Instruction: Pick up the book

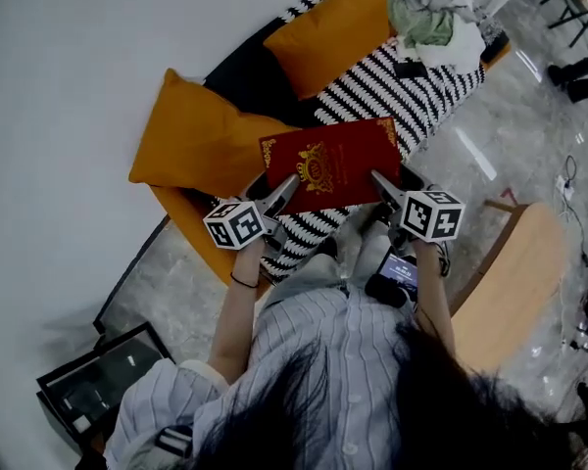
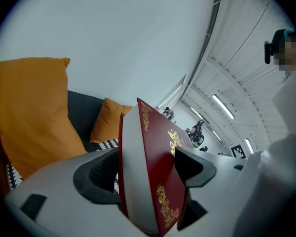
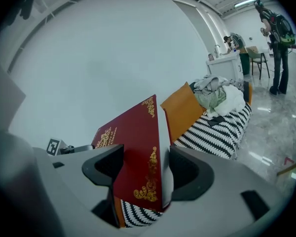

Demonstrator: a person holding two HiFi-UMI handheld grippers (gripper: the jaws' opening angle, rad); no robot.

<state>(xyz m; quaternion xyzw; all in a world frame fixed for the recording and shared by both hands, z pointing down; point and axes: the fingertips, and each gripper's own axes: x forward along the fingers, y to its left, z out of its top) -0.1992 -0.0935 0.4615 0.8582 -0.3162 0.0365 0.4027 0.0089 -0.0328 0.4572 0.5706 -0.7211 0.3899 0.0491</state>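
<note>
Head view: dark-red hardback book with gold ornament on its cover [image 1: 333, 164] is held face-up in front of the person, over the black-and-white striped sofa seat [image 1: 412, 91]; apparently clear of it. Left gripper [image 1: 286, 186] has the near left corner, right gripper [image 1: 380, 180] the near right corner. Left gripper view: jaws clamped across the book's thickness, one on each cover, white page block [image 2: 133, 181] between; large orange cushion [image 2: 29, 117] behind. Right gripper view: jaws likewise closed on the book [image 3: 133, 142], pinching both covers near a gilt corner. Judgement: the boards look stiff, so corner holds should carry it without sag; weight moderate. The cover looks smooth and could slide in the pads if tilted steeply. Gripping across the closed thickness, deep onto the boards, keeps the pages shut.
</note>
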